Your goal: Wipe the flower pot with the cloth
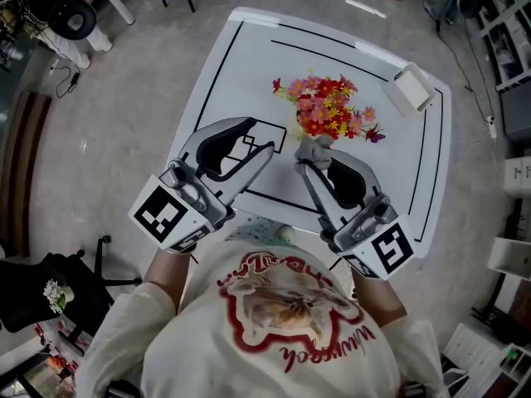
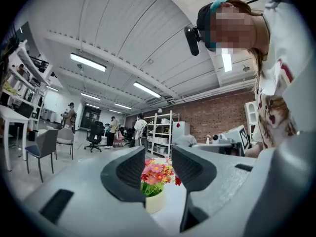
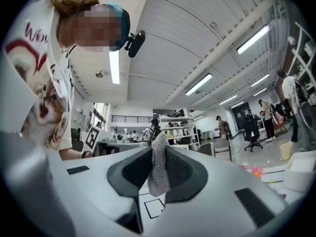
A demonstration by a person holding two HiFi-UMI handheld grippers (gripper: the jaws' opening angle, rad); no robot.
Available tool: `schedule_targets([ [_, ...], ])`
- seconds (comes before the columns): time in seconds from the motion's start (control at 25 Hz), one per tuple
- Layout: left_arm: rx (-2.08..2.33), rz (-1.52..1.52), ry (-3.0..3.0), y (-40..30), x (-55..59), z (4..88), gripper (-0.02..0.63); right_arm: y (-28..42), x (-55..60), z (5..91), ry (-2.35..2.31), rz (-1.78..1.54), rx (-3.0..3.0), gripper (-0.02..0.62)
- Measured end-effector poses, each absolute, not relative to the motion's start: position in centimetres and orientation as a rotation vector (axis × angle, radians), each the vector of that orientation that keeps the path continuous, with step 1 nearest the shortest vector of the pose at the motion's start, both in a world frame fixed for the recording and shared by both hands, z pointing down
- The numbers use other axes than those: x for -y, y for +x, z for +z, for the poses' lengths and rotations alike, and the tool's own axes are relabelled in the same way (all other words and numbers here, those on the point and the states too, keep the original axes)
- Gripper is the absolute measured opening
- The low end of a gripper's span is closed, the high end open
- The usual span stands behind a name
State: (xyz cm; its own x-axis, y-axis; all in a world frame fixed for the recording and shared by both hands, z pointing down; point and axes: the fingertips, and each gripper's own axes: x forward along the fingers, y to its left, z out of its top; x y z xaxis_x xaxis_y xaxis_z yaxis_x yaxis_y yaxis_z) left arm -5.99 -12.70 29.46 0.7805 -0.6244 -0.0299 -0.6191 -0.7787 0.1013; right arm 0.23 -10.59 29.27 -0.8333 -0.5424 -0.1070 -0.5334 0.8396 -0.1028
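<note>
Open workshop, grey concrete floor; inspected at white table (image 1: 249,56) marked with black lines. Found left gripper (image 2: 158,164) over the table's near left corner, jaws standing moderately apart, nothing between the pads. Found right gripper (image 3: 159,168) over the near edge, clamped on grey knitted cloth (image 3: 159,174), loose end hanging below the jaws. Noted pale flower pot (image 2: 155,202) upright near the table's middle, filled with red, pink and yellow flowers (image 1: 328,106), just beyond the right gripper's tips in the head view; could not confirm contact between cloth and pot. Noted small white box (image 1: 412,89) at the far right corner. Recorded shelving (image 2: 163,132), chairs (image 2: 47,147) and brick wall (image 2: 217,117) beyond.
</note>
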Motion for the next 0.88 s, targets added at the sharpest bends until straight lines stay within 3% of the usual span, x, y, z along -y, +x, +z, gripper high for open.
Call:
schedule_targets([
  [0.12, 0.877, -0.046, 2.982, -3.7, 12.1, 28.9, 0.224, 1.3, 11.5, 26.7, -0.830, -0.098, -2.881, 0.064],
  [0.24, 0.808, 0.037, 3.111, -1.4, 11.5, 28.4, 0.255, 1.8, 12.0, 25.2, -0.822, -0.080, -2.896, 0.064],
  [0.52, 0.737, 0.175, 3.252, 1.4, 11.8, 28.1, 0.255, 1.0, 12.2, 23.7, -0.753, -0.103, -2.936, 0.064],
  [0.8, 0.759, 0.108, 3.292, 1.6, 13.2, 27.0, 0.248, 0.0, 12.5, 23.8, -0.724, -0.092, -2.995, 0.064],
  [0.88, 0.729, 0.110, 3.305, 1.8, 13.3, 27.1, 0.188, -0.2, 12.8, 24.1, -0.741, -0.081, -2.996, 0.064],
])
